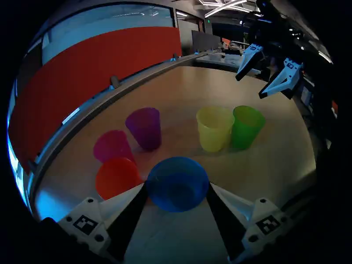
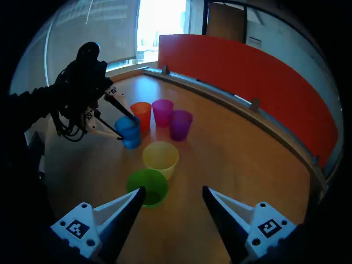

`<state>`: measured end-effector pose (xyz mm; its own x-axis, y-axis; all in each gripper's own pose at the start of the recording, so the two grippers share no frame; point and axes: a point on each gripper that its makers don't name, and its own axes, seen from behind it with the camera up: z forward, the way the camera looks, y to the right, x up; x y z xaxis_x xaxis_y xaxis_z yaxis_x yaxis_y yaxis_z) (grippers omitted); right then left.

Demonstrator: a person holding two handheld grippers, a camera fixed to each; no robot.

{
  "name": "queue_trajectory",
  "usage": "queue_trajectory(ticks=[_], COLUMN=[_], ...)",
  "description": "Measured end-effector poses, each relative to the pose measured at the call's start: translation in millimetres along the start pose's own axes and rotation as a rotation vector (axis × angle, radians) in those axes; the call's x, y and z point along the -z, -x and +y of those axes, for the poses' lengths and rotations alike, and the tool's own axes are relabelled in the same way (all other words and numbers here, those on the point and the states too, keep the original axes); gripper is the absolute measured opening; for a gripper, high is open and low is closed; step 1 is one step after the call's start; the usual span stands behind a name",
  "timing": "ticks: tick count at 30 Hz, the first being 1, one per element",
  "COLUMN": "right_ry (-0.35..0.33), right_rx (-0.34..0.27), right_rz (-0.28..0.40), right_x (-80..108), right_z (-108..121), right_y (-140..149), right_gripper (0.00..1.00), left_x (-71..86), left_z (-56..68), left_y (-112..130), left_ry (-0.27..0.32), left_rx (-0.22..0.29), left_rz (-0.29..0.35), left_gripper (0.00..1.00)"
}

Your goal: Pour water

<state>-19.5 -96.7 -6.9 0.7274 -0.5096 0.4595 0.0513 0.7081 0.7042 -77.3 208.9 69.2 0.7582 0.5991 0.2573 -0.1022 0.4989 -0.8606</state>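
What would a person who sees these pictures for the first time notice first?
Six bright plastic cups on the wooden table: the blue cup is clamped between the fingers of the left gripper, the red cup, pink cup and purple cup stand close by, the yellow cup and green cup side by side. A long red partition runs along the table's edge, and the right gripper hangs open near the green cup.

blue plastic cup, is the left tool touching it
Touching. Left gripper view shows both fingers of the left tool pressed against the blue plastic cup.
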Motion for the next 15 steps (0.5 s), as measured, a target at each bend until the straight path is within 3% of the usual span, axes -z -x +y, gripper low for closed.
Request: queue_trajectory(ticks=[15], right_ry=[0.003], right_rx=[-0.007], right_rz=[0.006], right_x=[1.5], right_z=[0.6], right_y=[2.0], right_gripper=[1.0], left_x=[-0.4], left_z=[2.9], left_y=[-1.4], left_ry=[-0.002], left_rx=[0.01], left_rz=[0.043], left_gripper=[0.87])
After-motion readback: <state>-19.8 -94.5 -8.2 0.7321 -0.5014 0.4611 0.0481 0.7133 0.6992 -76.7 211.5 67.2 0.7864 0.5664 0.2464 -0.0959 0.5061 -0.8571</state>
